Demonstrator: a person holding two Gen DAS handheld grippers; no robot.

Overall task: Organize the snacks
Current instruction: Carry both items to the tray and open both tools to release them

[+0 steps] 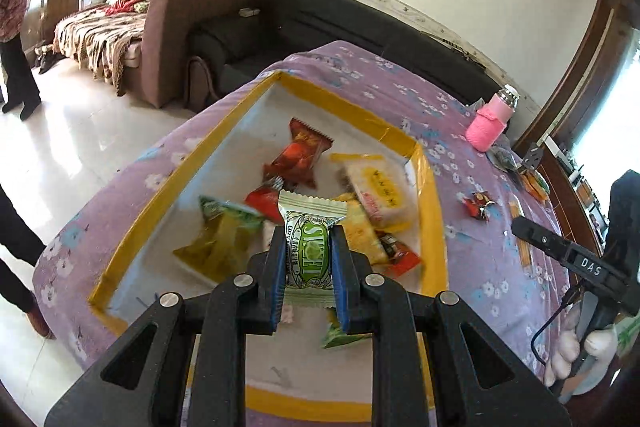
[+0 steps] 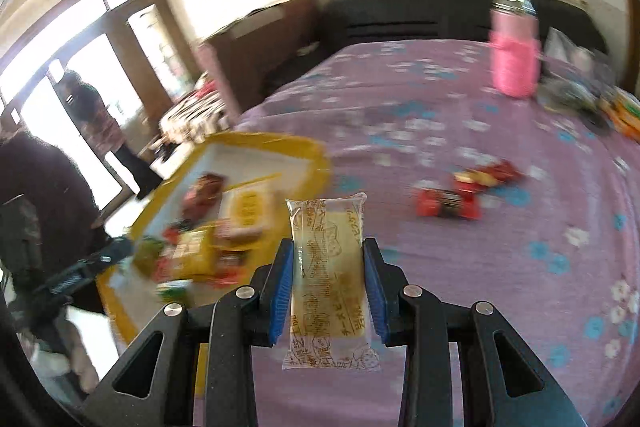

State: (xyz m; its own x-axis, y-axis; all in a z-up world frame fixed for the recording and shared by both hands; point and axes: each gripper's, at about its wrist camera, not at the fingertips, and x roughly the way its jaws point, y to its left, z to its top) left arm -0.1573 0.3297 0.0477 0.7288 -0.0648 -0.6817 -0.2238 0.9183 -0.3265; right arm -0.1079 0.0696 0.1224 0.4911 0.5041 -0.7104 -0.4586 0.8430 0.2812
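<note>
My left gripper (image 1: 308, 239) is shut on a green and white snack packet (image 1: 310, 247) and holds it over the white box with yellow taped rim (image 1: 430, 211). The box holds several snacks: a red one (image 1: 298, 157), a yellow-white cake (image 1: 380, 191), a green-yellow one (image 1: 222, 239). My right gripper (image 2: 328, 255) is shut on a pale yellow clear-wrapped cake packet (image 2: 330, 279), above the purple flowered cloth, right of the box (image 2: 316, 153). Red snacks (image 2: 468, 193) lie loose on the cloth; one shows in the left wrist view (image 1: 478, 205).
A pink-sleeved bottle (image 1: 492, 121) (image 2: 514, 63) stands at the far side of the table. Dark and orange packets (image 2: 600, 103) lie beside it. A black sofa (image 1: 320, 19) and a brown armchair (image 1: 192, 15) stand behind. People stand at the left (image 2: 96, 115).
</note>
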